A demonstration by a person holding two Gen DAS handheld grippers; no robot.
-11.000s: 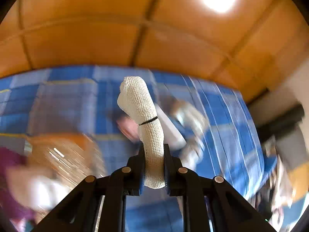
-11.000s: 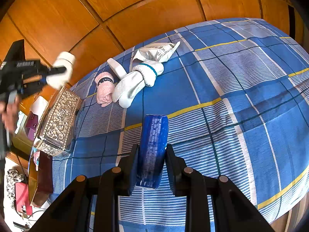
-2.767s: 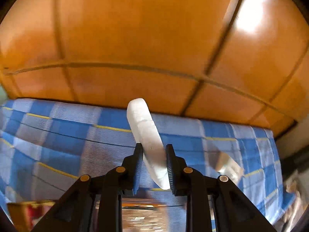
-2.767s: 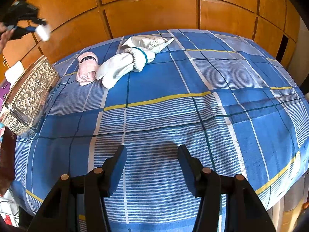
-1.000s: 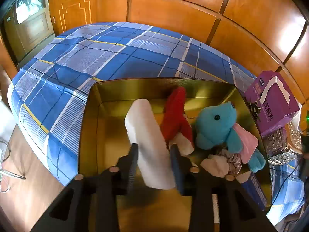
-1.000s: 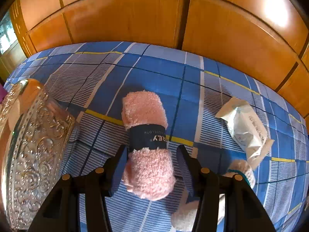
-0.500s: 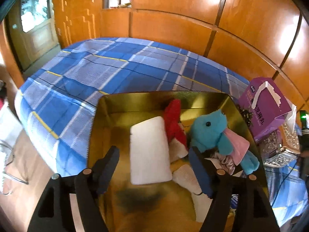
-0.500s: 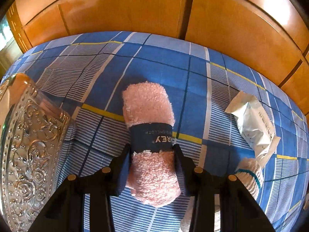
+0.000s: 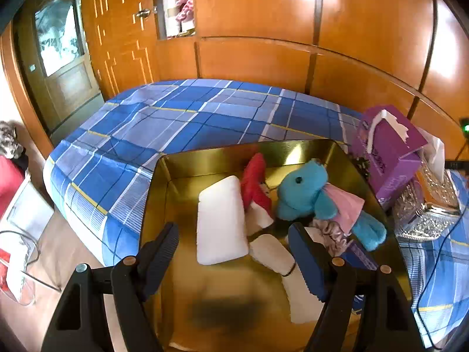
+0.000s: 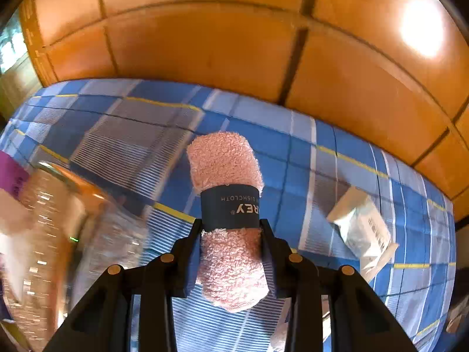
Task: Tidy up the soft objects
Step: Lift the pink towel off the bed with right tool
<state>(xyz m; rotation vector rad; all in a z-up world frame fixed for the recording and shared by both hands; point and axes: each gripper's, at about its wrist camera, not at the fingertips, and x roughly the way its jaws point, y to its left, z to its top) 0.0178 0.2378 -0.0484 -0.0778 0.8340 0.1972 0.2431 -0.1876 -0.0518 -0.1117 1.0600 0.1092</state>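
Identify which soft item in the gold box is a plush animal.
The turquoise plush, with a black eye, at the gold box's right side; the others are rolls and cloths.

From my right wrist view, the ornate box [image 10: 44, 234] at left is smeared by motion blur, its pattern unreadable. The pink towel roll [image 10: 228, 223] hides the bedspread behind it; its band lettering is partly covered. In my left view, the gold tin [image 9: 181, 193] runs off the lower edge.
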